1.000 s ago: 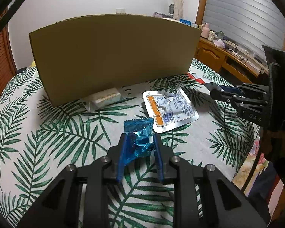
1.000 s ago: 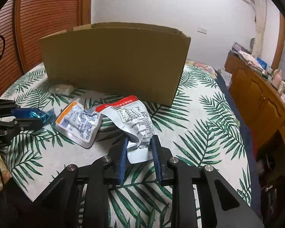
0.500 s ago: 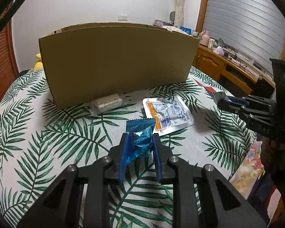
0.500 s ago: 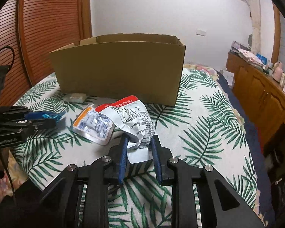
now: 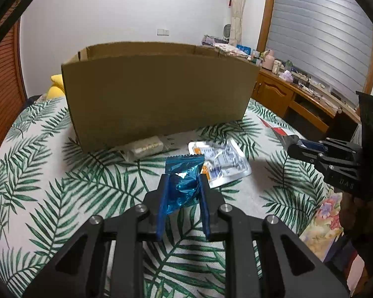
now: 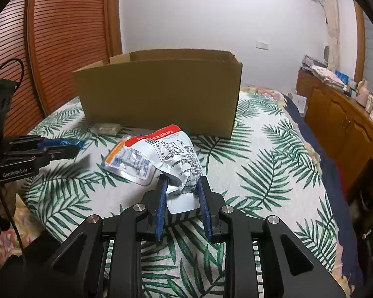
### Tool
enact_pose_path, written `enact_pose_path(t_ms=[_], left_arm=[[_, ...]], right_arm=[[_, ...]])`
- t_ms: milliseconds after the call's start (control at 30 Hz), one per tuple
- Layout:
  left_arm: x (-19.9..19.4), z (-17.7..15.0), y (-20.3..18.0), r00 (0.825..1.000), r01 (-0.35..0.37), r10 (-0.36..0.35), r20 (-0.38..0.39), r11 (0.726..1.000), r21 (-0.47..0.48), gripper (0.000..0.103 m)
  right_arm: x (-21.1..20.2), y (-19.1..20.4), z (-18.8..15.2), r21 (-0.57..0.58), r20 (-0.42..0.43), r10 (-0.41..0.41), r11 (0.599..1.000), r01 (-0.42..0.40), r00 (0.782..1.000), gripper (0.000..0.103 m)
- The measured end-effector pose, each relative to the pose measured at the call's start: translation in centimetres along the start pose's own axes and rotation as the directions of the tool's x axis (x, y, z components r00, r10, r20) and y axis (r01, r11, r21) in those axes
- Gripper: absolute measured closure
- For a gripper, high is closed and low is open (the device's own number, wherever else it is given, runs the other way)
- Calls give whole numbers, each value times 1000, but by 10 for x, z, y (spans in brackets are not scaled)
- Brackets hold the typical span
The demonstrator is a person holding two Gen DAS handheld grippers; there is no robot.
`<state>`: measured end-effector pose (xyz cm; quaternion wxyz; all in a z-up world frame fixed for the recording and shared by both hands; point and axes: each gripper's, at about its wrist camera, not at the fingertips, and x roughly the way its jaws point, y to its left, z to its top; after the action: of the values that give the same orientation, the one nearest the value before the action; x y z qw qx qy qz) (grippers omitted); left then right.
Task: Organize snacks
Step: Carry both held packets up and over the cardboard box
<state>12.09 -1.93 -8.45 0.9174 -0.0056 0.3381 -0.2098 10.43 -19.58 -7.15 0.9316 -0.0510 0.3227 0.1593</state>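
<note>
My left gripper (image 5: pixel 182 181) is shut on a blue foil snack packet (image 5: pixel 182 183) and holds it above the leaf-print bedspread; the packet also shows in the right wrist view (image 6: pixel 62 142). My right gripper (image 6: pixel 182 183) is shut on a white pouch with a red top (image 6: pixel 176 154), lifted off the bed. An open cardboard box (image 5: pixel 159 96) stands behind, also seen in the right wrist view (image 6: pixel 159 92). A silver and orange pouch (image 5: pixel 221 159) and a small white wrapped snack (image 5: pixel 146 146) lie in front of the box.
The leaf-print bedspread (image 5: pixel 49 173) covers the bed. A wooden cabinet with clutter (image 6: pixel 348 116) runs along the right. A wooden slatted door (image 6: pixel 57 37) is at the left. A yellow soft toy (image 5: pixel 56 87) sits behind the box.
Both grippers have risen with their packets held. The box now shows its open top, and the white pouch has come off the bed.
</note>
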Motion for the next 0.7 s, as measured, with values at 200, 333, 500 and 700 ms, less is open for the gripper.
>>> enact_pose_path(t_ms=[200,333,500,700], left_arm=[[-13,19,6,999,0,-1,52,1000,5,84],[-20,39,6,996,-12,10,93,1000,16,84],[-27,64,13,990,-17,16,143,1000,4,84],[-31,91,16,982,-26,24,190,1000,6,83]], right_arm=[[-8,5,16,-28,30,3,1000,-2,1000,80],[-14,7,31,-50,59,8,999,-5,998,80],[-18,11,54,-91,89,9,996,-1,996,80],[-24,14,77,-121,128,11,993,5,992,80]])
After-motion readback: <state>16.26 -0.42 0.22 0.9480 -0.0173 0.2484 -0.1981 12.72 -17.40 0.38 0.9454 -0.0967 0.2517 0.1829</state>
